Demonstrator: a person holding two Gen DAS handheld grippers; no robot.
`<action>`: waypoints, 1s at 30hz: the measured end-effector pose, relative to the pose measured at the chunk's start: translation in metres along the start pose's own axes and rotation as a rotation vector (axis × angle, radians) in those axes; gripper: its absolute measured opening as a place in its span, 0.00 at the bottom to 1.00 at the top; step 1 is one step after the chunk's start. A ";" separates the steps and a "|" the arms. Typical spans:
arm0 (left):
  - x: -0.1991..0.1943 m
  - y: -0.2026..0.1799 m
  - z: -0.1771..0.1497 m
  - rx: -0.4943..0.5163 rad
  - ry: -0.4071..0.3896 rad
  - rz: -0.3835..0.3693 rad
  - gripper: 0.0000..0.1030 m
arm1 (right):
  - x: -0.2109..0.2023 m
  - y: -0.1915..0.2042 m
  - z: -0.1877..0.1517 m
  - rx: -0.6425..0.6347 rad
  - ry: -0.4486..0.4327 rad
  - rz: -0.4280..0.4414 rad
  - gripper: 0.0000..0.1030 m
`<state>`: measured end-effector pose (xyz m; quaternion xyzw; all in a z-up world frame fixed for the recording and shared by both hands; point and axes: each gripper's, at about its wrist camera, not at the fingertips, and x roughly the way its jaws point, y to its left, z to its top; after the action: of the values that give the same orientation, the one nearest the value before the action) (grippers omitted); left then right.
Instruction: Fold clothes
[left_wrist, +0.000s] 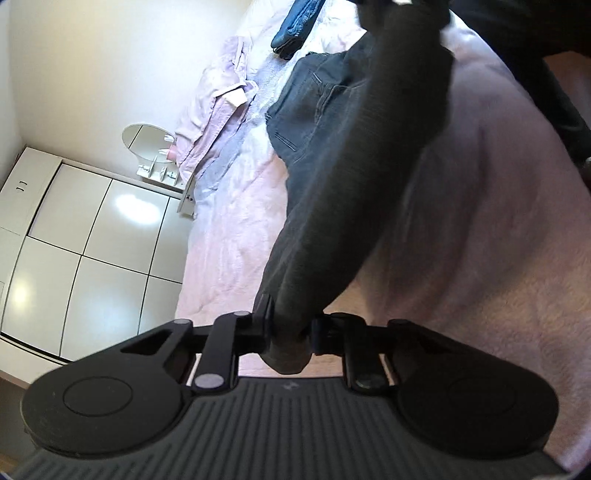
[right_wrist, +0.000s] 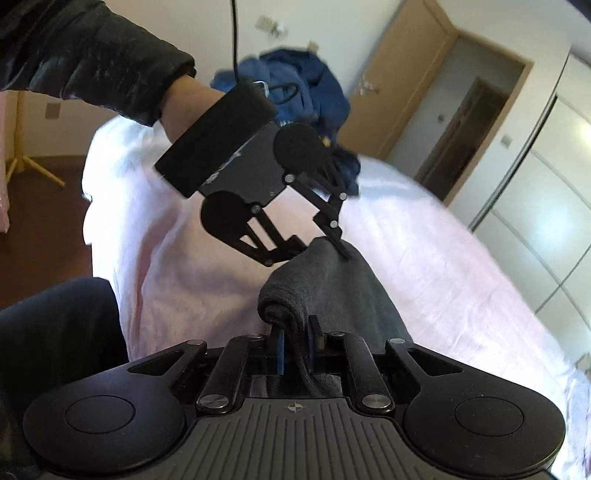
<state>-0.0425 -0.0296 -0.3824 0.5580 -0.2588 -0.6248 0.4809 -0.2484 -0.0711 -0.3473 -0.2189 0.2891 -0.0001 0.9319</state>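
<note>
Dark grey trousers (left_wrist: 332, 147) lie lengthwise on the pink bed (left_wrist: 236, 229), waist and pockets at the far end. My left gripper (left_wrist: 290, 330) is shut on the near end of one leg, and the cloth bunches between its fingers. In the right wrist view, my right gripper (right_wrist: 297, 345) is shut on a rolled edge of the same trousers (right_wrist: 332, 288). The left gripper (right_wrist: 321, 251) shows there too, held by a hand in a black sleeve, pinching the cloth a little further along. Both hems are lifted off the bed.
A crumpled pink garment (left_wrist: 218, 110) and blue jeans (left_wrist: 295, 22) lie at the bed's far side. A blue clothes pile (right_wrist: 303, 88) sits beyond the left gripper. White wardrobe doors (left_wrist: 92, 221), a round mirror (left_wrist: 146, 138) and a wooden door (right_wrist: 461, 129) surround the bed.
</note>
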 end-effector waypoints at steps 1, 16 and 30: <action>-0.005 0.002 0.003 0.002 0.014 -0.010 0.13 | -0.004 0.000 0.001 0.011 -0.015 0.013 0.09; -0.064 0.019 0.023 -0.100 0.241 -0.109 0.11 | -0.028 0.002 0.007 0.156 -0.246 0.305 0.09; -0.009 0.153 0.114 -0.138 0.036 0.076 0.35 | -0.103 -0.126 -0.029 0.518 -0.476 0.097 0.09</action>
<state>-0.1038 -0.1074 -0.2194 0.5247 -0.2272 -0.6123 0.5460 -0.3336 -0.1835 -0.2615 0.0450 0.0645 0.0218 0.9967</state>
